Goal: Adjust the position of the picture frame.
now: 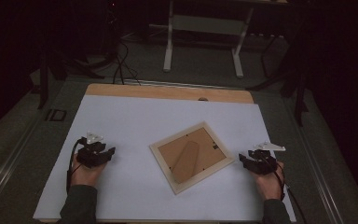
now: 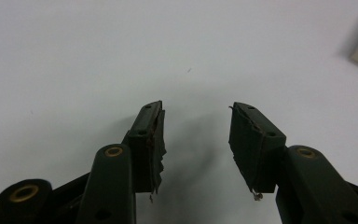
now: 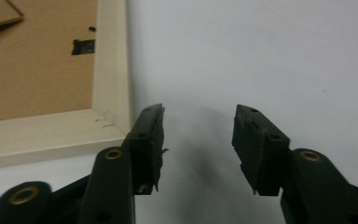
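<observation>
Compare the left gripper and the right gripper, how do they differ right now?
The left gripper sits far from the picture frame, over bare white sheet; the right gripper sits right beside the frame's corner. Both are open and hold nothing.

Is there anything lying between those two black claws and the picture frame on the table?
Nothing visible does. The picture frame lies face down on the white sheet, with bare sheet between it and the open left gripper. The open right gripper sits just beside its corner.

A white sheet [image 1: 121, 121] covers the wooden table [image 1: 168, 91] — a picture frame [image 1: 192, 156] lies back-up on it.
</observation>
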The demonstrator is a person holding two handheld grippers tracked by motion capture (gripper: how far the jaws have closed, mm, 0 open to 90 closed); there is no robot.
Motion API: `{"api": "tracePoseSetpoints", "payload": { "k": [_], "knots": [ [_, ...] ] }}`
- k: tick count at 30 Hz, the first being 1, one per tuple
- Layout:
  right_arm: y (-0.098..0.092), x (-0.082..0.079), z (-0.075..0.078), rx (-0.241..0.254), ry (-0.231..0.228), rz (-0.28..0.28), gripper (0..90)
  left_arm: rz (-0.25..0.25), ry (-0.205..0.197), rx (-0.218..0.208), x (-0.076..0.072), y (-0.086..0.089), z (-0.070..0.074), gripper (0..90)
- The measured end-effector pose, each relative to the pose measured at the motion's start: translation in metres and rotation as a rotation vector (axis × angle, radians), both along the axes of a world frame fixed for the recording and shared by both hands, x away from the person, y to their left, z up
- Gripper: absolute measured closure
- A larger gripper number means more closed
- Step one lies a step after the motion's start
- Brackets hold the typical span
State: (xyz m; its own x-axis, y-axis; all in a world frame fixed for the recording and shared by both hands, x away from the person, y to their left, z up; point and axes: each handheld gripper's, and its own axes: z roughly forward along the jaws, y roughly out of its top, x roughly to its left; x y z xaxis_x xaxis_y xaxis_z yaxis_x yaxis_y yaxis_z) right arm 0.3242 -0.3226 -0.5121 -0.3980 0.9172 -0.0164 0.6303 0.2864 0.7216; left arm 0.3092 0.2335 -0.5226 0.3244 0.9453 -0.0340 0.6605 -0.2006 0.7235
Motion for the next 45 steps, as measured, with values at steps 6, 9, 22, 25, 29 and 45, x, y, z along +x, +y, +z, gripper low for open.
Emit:
{"api": "tracePoseSetpoints", "payload": {
  "k": [6, 9, 22, 25, 29, 45],
  "knots": [
    [0.002, 0.000, 0.000, -0.014, 0.009, 0.033, 49.6, -0.071, -0.029, 0.014, -0.005, -0.012, 0.009, 58.7],
    [0.003, -0.001, 0.002, -0.014, 0.003, 0.036, 49.8, -0.090, -0.034, 0.018, -0.007, -0.018, 0.011, 59.5],
    [0.006, -0.003, 0.006, -0.013, -0.002, 0.055, 50.0, -0.134, -0.017, 0.007, -0.009, -0.040, 0.015, 56.2],
    [0.008, -0.003, 0.006, -0.020, -0.001, 0.064, 51.1, -0.166, -0.014, -0.001, -0.009, -0.045, 0.014, 58.8],
    [0.010, -0.003, 0.006, -0.025, -0.002, 0.071, 53.1, -0.191, -0.014, -0.007, -0.010, -0.050, 0.014, 61.3],
    [0.007, -0.002, 0.003, 0.001, -0.008, 0.055, 62.8, -0.258, 0.005, -0.001, -0.014, -0.071, 0.009, 64.2]
  ]
}}
